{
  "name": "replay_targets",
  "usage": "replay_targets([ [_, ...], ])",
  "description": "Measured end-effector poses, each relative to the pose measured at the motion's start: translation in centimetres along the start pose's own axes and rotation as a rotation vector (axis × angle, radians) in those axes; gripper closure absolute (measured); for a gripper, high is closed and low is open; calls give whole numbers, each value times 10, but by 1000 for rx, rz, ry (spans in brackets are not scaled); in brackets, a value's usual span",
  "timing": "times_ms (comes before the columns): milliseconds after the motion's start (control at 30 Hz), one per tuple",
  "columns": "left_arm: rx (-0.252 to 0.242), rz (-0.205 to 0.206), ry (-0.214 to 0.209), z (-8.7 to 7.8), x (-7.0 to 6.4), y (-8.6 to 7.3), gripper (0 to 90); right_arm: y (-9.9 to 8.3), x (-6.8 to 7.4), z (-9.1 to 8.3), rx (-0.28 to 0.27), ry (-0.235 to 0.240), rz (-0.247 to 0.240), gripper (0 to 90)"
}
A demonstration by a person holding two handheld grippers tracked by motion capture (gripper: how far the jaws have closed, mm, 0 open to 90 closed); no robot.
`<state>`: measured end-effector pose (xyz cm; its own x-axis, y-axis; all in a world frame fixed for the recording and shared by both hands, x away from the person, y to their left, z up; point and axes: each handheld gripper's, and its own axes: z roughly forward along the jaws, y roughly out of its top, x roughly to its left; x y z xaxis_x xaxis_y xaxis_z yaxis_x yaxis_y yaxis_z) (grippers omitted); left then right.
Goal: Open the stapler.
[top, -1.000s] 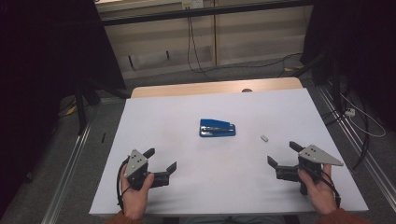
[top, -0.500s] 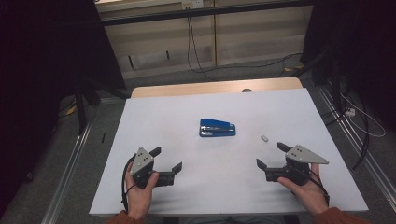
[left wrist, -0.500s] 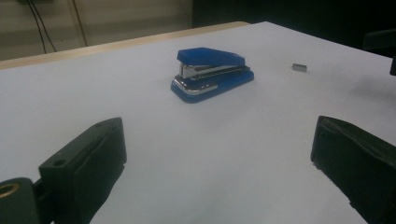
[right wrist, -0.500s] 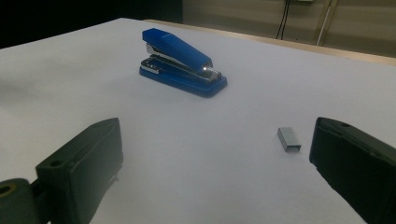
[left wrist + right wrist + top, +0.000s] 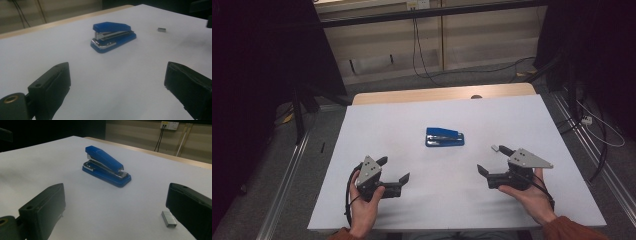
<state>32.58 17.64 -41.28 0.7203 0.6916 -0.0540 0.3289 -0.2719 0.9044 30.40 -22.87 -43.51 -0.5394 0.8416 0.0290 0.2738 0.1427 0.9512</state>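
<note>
A blue stapler (image 5: 444,137) lies closed near the middle of the white table (image 5: 412,120); it also appears ahead of each gripper (image 5: 113,36) (image 5: 106,166). A small silver strip of staples (image 5: 495,148) (image 5: 169,218) (image 5: 161,29) lies to its right. My left gripper (image 5: 393,170) is held open at the front left, jaws wide apart with nothing between them. My right gripper (image 5: 492,160) is open at the front right, its far jaw just beside the staple strip.
A wooden strip (image 5: 442,93) runs along the table's far edge. Black cables (image 5: 422,55) hang behind the table, and metal rails (image 5: 287,175) run along the floor at both sides. The person's hands (image 5: 532,197) come in at the front edge.
Both grippers have moved forward and inward toward the stapler; the right one has shifted further, leftward up to the staple strip. The stapler and strip have not moved.
</note>
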Motion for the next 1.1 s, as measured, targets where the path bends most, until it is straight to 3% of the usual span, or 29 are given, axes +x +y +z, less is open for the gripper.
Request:
replay_targets([
  [33,-7,-25,-6,3,1,1,69,1,0,7,10,5,-4,28],
  [200,-37,-61,-25,9,5,3,65,6,6,18,0,28,-10,34],
  [333,-31,-21,-6,15,6,6,52,13,10,23,-5,62,6,25],
  [400,-32,0,5,19,7,8,49,15,12,26,-5,67,-9,22],
  [567,-51,-10,6,33,10,13,44,17,14,36,-9,78,-13,38],
  [700,-54,-45,5,42,13,13,43,18,14,44,10,96,1,47],
  [867,-39,-9,8,51,15,16,43,20,14,52,11,100,-5,57],
  [967,-17,14,-15,58,16,19,53,24,15,58,8,103,-10,59],
  [1100,-20,7,-10,67,19,23,47,27,16,67,-7,96,0,62],
])
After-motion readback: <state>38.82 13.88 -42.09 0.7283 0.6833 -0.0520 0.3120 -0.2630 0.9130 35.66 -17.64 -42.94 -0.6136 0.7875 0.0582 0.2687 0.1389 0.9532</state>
